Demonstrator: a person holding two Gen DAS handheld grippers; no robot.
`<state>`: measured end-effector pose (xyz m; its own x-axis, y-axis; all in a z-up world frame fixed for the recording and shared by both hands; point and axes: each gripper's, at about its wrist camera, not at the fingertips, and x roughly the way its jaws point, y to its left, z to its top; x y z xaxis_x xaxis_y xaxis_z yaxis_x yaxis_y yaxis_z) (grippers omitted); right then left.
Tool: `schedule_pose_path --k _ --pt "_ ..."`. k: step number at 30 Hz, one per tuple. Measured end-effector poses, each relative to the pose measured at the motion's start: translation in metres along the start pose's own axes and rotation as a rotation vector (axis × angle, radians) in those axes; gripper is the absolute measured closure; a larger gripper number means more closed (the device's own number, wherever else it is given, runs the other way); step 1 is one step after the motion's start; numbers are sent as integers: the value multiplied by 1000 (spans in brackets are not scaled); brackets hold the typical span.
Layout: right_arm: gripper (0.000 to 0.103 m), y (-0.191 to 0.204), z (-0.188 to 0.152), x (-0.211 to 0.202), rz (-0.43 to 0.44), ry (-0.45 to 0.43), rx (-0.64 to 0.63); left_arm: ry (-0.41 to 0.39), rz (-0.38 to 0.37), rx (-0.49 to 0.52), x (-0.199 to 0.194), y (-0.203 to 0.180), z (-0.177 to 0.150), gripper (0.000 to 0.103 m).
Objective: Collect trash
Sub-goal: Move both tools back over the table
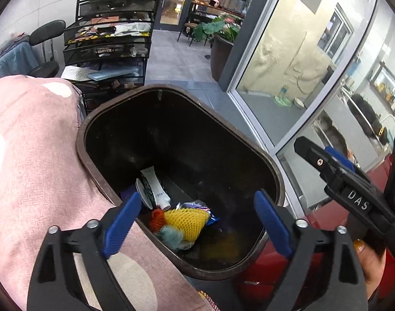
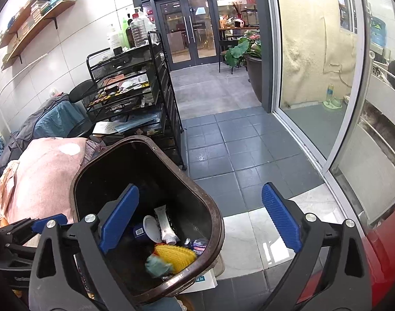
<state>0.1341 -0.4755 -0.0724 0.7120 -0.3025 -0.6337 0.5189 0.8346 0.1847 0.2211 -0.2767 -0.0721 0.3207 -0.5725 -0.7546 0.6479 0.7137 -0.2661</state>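
Note:
A dark brown trash bin stands open beside a pink cushion. Inside it lie a yellow foam net, a white tube, a white lid and crumpled wrappers. My left gripper hovers over the bin's near rim, jaws wide open with nothing between them. My right gripper is also open and empty, above the bin's right edge; one of its black fingers shows at the right of the left wrist view.
A pink cushion presses against the bin's left side. A black mesh cart with bottles stands behind. Grey tiled floor runs to glass doors, a potted plant and a glass partition on the right. Something red lies at lower right.

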Motion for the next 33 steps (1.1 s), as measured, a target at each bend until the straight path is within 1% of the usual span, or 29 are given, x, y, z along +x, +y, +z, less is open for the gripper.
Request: schedule_pose_path --k 1,5,12,15,18,22,24,27,30,33 --pt "8 1 0 0 -1 -2 0 -10 -1 -3 -3 0 0 10" --pt "7 2 -1 -1 11 -4 13 -49 -2 16 -14 -3 -1 7" --pt "5 9 -2 -7 45 -27 6 -169 65 153 -51 -19 -2 5" --pt "5 17 -1 -11 67 -34 -3 -199 85 183 -67 -19 -4 5" --pt "5 27 -2 -15 99 -44 -16 -220 116 182 -81 -11 -9 5" --pt "5 47 -3 -21 157 -48 -53 -231 148 138 -99 11 -20 5" --pt "5 62 -3 -23 187 -44 -88 -238 176 113 -108 24 -27 5" --pt "5 84 -5 -25 228 -39 -133 -239 262 62 -123 46 -38 5" --pt "5 108 -9 -26 277 -27 -179 -224 337 -4 -133 76 -50 5" --pt "5 134 -13 -28 327 -11 -232 -193 388 -92 -143 108 -63 5"
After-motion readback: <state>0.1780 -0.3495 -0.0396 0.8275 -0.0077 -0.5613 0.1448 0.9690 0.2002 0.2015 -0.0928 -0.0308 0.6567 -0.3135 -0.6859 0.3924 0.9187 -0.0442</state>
